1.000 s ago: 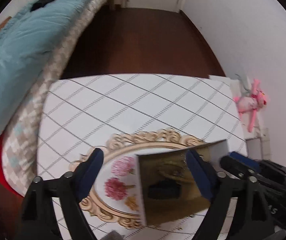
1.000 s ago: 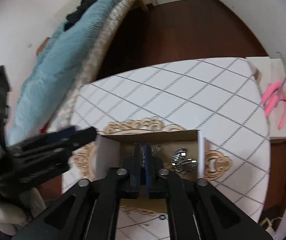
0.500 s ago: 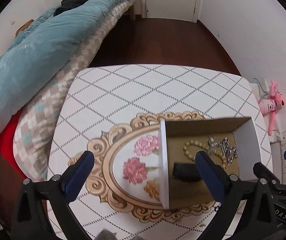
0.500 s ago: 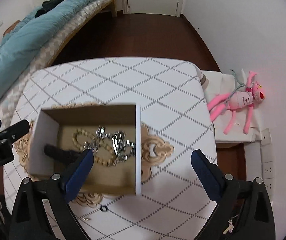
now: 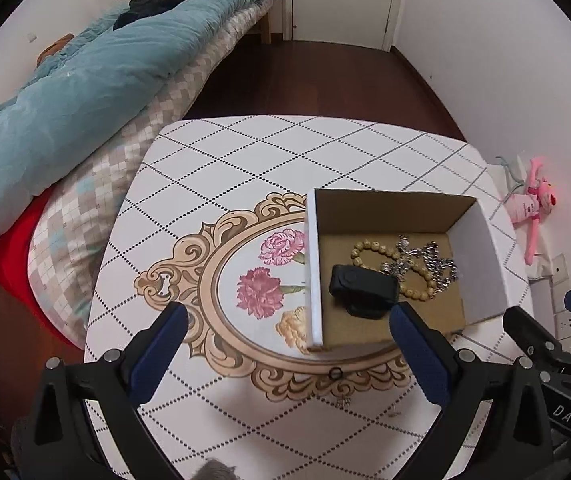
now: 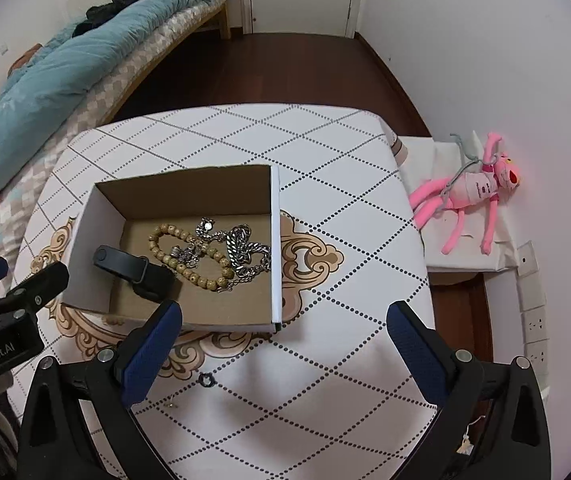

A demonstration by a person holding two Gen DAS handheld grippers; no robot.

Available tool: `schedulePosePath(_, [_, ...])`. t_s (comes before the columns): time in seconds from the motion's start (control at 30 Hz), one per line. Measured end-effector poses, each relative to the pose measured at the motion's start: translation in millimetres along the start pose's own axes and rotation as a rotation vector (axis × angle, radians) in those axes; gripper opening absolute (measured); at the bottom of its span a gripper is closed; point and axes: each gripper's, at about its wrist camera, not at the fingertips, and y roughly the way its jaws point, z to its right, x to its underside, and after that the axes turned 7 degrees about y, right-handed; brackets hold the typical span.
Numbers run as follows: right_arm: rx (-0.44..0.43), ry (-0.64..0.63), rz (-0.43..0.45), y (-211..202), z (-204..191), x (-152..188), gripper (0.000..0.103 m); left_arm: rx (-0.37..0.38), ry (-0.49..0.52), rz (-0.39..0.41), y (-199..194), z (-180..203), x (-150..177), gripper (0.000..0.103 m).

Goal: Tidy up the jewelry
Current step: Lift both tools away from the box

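An open cardboard box [image 5: 313,264] [image 6: 275,256] stands on the white patterned table [image 5: 245,160] [image 6: 325,152]. In it lie a tan bead bracelet [image 5: 373,247] [image 6: 165,236], silver chains [image 5: 429,258] [image 6: 241,246] and a black band [image 5: 363,286] [image 6: 125,266]. A small black ring [image 5: 336,373] [image 6: 206,379] and a tiny silver piece [image 5: 343,402] [image 6: 171,405] lie on the table in front of the box. My left gripper [image 5: 289,354] is open and empty, above the table left of the box. My right gripper [image 6: 285,354] is open and empty, above the table in front of the box.
A bed with a teal quilt [image 5: 85,80] [image 6: 65,64] runs along the table's left side. A pink plush toy [image 5: 533,204] [image 6: 473,196] lies on a white ledge at the right wall. Dark wood floor [image 6: 285,68] and a door lie beyond the table.
Both grippers have pulled up and back from the box. The right gripper, shut inside the box a second ago, has opened. The left gripper stayed open.
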Motion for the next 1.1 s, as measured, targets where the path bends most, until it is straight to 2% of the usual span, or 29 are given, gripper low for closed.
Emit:
schedulePosePath(0.63, [-0.038, 0.050, 0.207, -131, 17, 27, 0.103, 0.021, 0.014, 0.175, -123, 8, 26, 0.103])
schedulePosePath(0.87, [-0.050, 0.062, 0.259, -171, 21, 33, 0.103, 0.026, 0.022, 0.196, -149, 11, 31, 0.103])
schedulePosePath(1.1, [-0.073, 0.073, 0.258, -181, 22, 37, 0.103, 0.013, 0.022, 0.179, -149, 16, 34, 0.103])
